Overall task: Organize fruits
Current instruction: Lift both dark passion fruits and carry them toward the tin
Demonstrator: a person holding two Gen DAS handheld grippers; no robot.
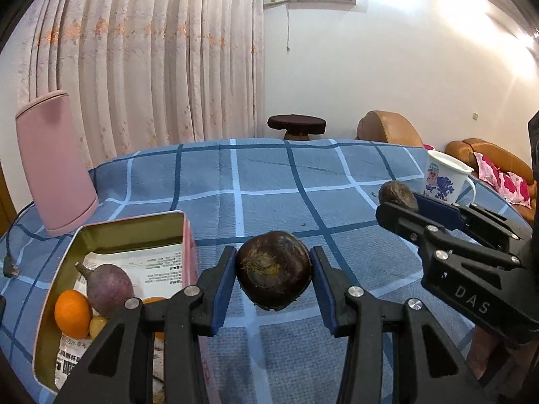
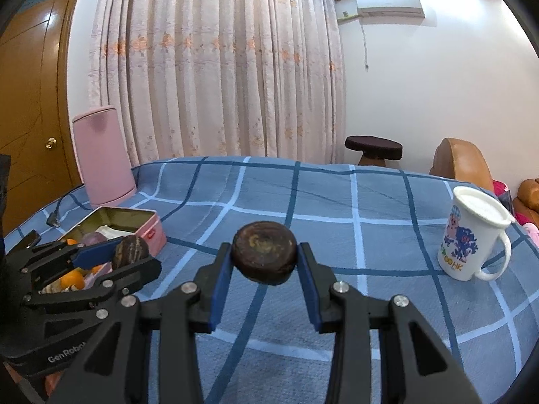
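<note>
Left wrist view. Our left hand-held gripper (image 1: pixel 273 281) is clamped on a dark brown water chestnut (image 1: pixel 273 269), the blue pads pressing its two sides, the tufted end facing the camera. It hangs above the blue checked worktop (image 1: pixel 269 181), just right of the pink tin (image 1: pixel 187 235). Inside the tin, on printed paper: a purple fruit (image 1: pixel 109 289), an orange (image 1: pixel 72 314), a small yellowish piece (image 1: pixel 97 326). A pink cylinder (image 1: pixel 54 161) stands behind the tin. At the right edge the right hand-held gripper (image 1: pixel 404 202) carries a second chestnut (image 1: pixel 397 196), with a white printed mug (image 1: pixel 444 178) beyond it.

Right wrist view. The right hand-held gripper (image 2: pixel 264 262) is clamped on the second chestnut (image 2: pixel 264 256), a flattened round disc held across its width, off the worktop (image 2: pixel 337 202). At left the left hand-held gripper (image 2: pixel 118 256) holds its chestnut (image 2: pixel 129 250) close to the tin (image 2: pixel 148 232), over its open side as far as we can tell. The mug (image 2: pixel 471 239) sits well apart on the right.

Handling, our judgement. Both chestnuts look small, hard and light, with smooth skin that could slip. The grip across the widest part, pads on opposite flanks, suits them. Released low over the tin, they would not bounce off the paper or knock the softer purple fruit.
</note>
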